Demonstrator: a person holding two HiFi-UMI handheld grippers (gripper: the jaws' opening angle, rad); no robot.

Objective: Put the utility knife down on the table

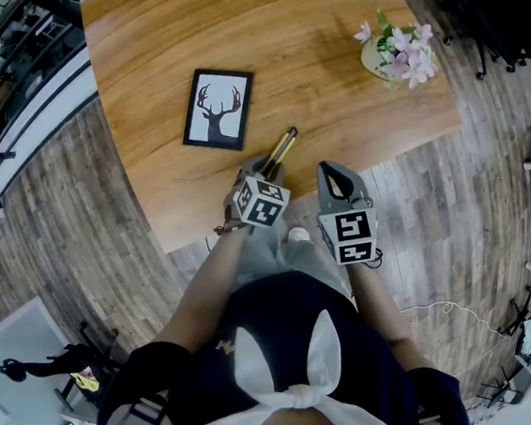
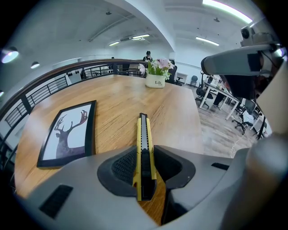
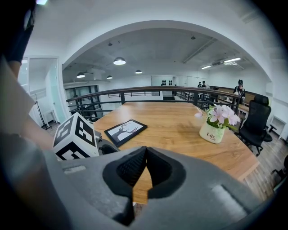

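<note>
Grasping the utility knife (image 2: 144, 150), the left gripper (image 2: 146, 168) has its jaws clenched on the yellow-and-black handle. The dark pads bear on both flanks of the handle. The knife stands on edge, with its slider track uppermost and its nose pointing away from the gripper over the wooden table (image 2: 180, 112).

Position is taken from the framed deer picture (image 1: 219, 109), which lies flat on the table. In the head view, the knife sits just to the right of the picture's lower right corner, near it but apart from it. It is angled along roughly the same line as the frame's right side. Whether the knife's nose touches the wood cannot be determined from any view; the handle end is clear of the surface, within the jaws.

The right gripper (image 3: 145, 157) is clenched on nothing. Its pads meet at the tips, and only bare table shows through the gap below them. It stands farther right of the deer picture than the left gripper, at the table's near edge and beside the left gripper's marker cube (image 3: 74, 137).

The white pot of pink flowers (image 1: 400, 53) stands well apart from the picture, toward the table's far right corner. Wood-plank floor (image 1: 417, 204) lies beyond the table edge.
</note>
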